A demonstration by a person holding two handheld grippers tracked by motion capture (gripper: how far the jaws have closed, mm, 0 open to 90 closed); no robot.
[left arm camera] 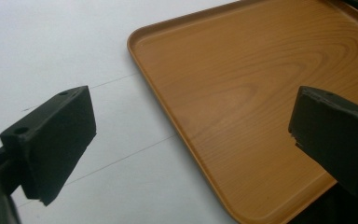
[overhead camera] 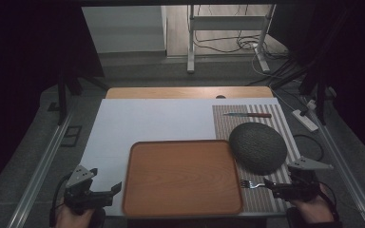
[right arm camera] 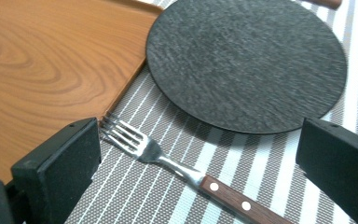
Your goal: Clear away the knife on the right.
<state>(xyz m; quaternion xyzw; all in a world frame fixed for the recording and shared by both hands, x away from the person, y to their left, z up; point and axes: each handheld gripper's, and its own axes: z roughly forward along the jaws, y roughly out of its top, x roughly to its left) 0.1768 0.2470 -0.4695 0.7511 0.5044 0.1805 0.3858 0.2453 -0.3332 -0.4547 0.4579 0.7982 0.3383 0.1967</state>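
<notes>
So the right gripper [right arm camera: 200,154] had its black fingers [right arm camera: 58,170] spread wide with nothing pinched. Lying between them on the grey-and-white striped placemat [right arm camera: 279,163] was the steel fork with a riveted wooden handle [right arm camera: 177,165]. Its handle ran back toward the gripper and its tines pointed at the corner of the rectangular wood-grain tray [right arm camera: 42,60], right by the rim, can't tell if they actually touched. The fingers weren't on the fork at all, just straddling it.

The left gripper [left arm camera: 186,140] was wide open too and empty. It hovered over the white worktop [left arm camera: 51,46] with the tray's near-left edge showing between its fingers.

Further out, the round dark textured plate [overhead camera: 258,147] sat on the placemat just right of the tray. Past that, at the far end of the mat, lay a knife with a reddish-brown handle [overhead camera: 248,115], well apart from everything else. The tray itself was bare.

My read: this looked like the lining-up-on-the-fork step, grip not made yet. Looks like the cutlery and plate were headed for the tray, but that's a guess.

The next move would need the right gripper to drop lower so the fingers bracket the handle, then close on the wooden part. The handle is thin and flat on the mat, so the fingers have to get nearly down to the weave or they'll just close over the top of it.
</notes>
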